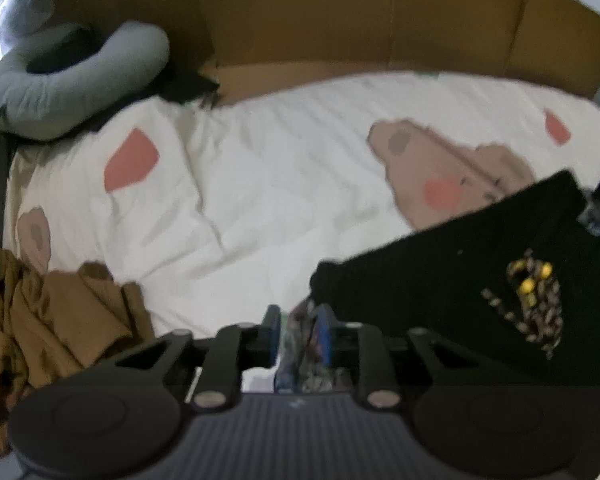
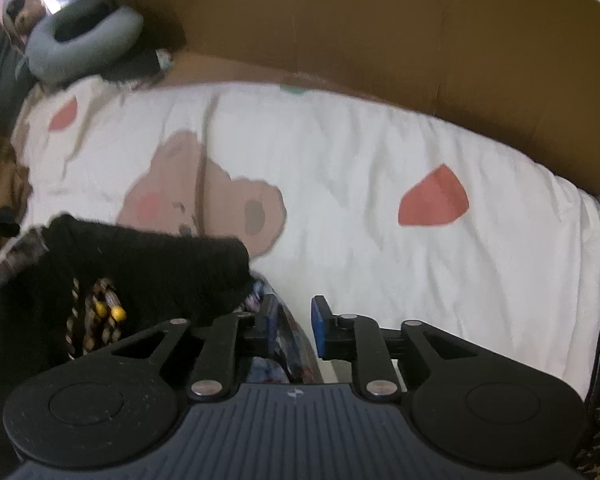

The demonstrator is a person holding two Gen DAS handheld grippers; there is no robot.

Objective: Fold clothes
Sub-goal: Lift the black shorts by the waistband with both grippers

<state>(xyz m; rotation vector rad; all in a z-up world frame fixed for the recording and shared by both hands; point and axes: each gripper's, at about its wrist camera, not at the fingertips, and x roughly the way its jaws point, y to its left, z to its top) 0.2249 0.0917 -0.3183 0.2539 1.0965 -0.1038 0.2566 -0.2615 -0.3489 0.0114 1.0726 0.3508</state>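
Note:
A black knit garment (image 1: 440, 280) with a beaded yellow motif lies on top of a multi-coloured patterned garment (image 1: 300, 344), over the white bed cover (image 1: 280, 184). My left gripper (image 1: 299, 332) is shut on the patterned garment's edge, with the black garment just to its right. In the right wrist view the black garment (image 2: 140, 272) sits to the left. The patterned garment (image 2: 288, 340) runs between the fingers of my right gripper (image 2: 295, 326), whose jaws stand narrowly apart around the cloth. Most of the patterned garment is hidden under the black one.
A crumpled brown garment (image 1: 60, 320) lies at the left of the bed. A grey ring cushion (image 1: 72, 80) sits at the far left corner. A cardboard wall (image 2: 380, 32) lines the far side. The bear-print cover (image 2: 380, 160) stretches ahead.

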